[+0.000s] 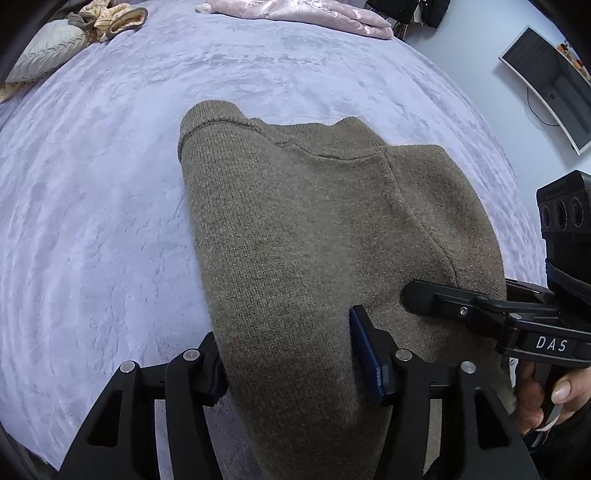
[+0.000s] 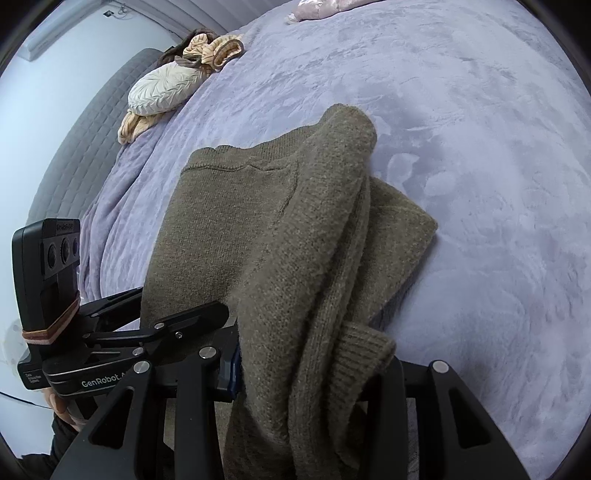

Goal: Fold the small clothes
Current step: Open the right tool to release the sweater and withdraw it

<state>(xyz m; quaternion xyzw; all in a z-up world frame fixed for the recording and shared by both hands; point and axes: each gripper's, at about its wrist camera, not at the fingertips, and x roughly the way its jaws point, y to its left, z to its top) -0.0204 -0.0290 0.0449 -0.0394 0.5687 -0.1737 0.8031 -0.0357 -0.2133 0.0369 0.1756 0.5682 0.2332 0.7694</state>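
An olive-brown knit sweater (image 1: 314, 229) lies partly folded on the lilac bedspread (image 1: 110, 184), its ribbed hem at the far end. My left gripper (image 1: 288, 354) straddles the near edge of the sweater; its jaws stand apart, and the blue pad (image 1: 364, 350) sits beside the cloth without pinching it. In the right wrist view the sweater (image 2: 258, 229) rises in a bunched fold with a ribbed cuff (image 2: 365, 347). My right gripper (image 2: 314, 369) is shut on that bunch, which hides its right finger. The right gripper (image 1: 443, 302) also shows over the sweater's near right part.
A cream quilted pillow (image 2: 162, 92) and tan crumpled clothes (image 2: 214, 48) lie at the bed's far left. A pink garment (image 1: 306, 11) lies at the far edge. A monitor (image 1: 550, 85) hangs on the wall to the right. A grey headboard (image 2: 85, 155) borders the bed.
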